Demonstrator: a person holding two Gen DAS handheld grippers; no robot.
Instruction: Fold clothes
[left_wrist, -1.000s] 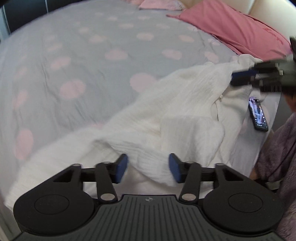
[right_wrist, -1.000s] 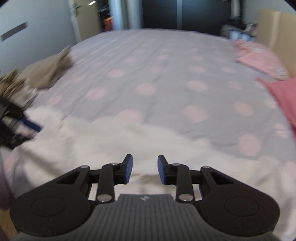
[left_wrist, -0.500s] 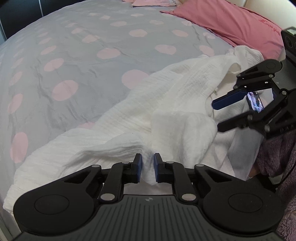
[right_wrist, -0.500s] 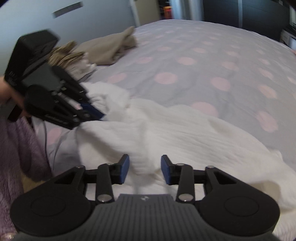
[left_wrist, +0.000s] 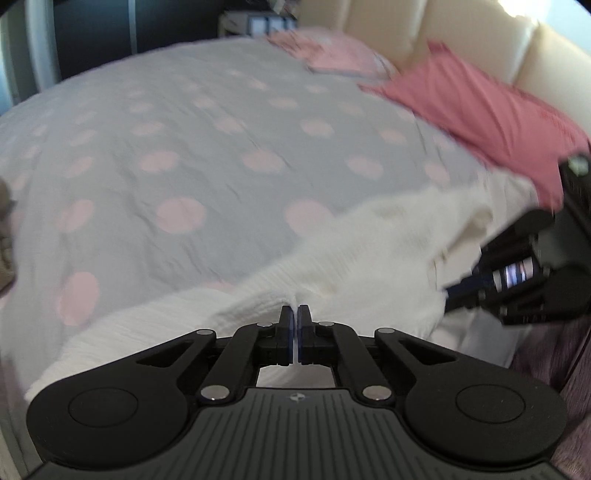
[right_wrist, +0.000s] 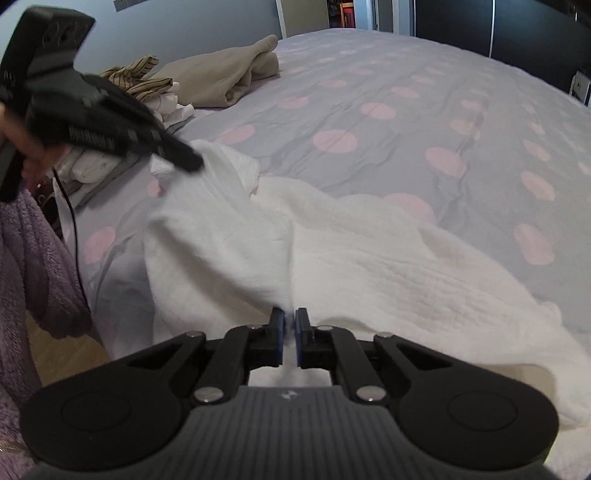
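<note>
**Both grippers pinch the white garment at the near edge of the bed**

The left gripper (left_wrist: 294, 314) has just closed its jaws, and they now meet on a ridge of the white garment (left_wrist: 369, 251), a thin fold of cloth showing between the blue pads. The right gripper (right_wrist: 290, 318) has also just closed, its jaws standing narrow with a tuft of the same garment (right_wrist: 369, 266) caught between them. The garment lies rumpled along the near edge of the bed (right_wrist: 406, 110), on a grey cover with pink dots.

The left wrist view, blurred, shows the head end of the bed: a dark pink pillow (left_wrist: 480, 107) at the far right corner, a paler pink one (left_wrist: 340, 55) behind it, and a cream padded headboard (left_wrist: 461, 33). The right gripper (left_wrist: 461, 293) enters that view from the right edge, its tips against the garment.

The right wrist view shows the opposite end instead: a beige garment (right_wrist: 229, 77) and a striped one (right_wrist: 136, 74) heaped near the far left corner, with white folded pieces (right_wrist: 92, 162) below them. The left gripper (right_wrist: 192, 162) reaches in from the left, held by a hand (right_wrist: 22, 147), its tips on the garment's raised corner. A purple fleecy sleeve (right_wrist: 33, 258) and wood floor (right_wrist: 62, 350) show at the left edge.
</note>
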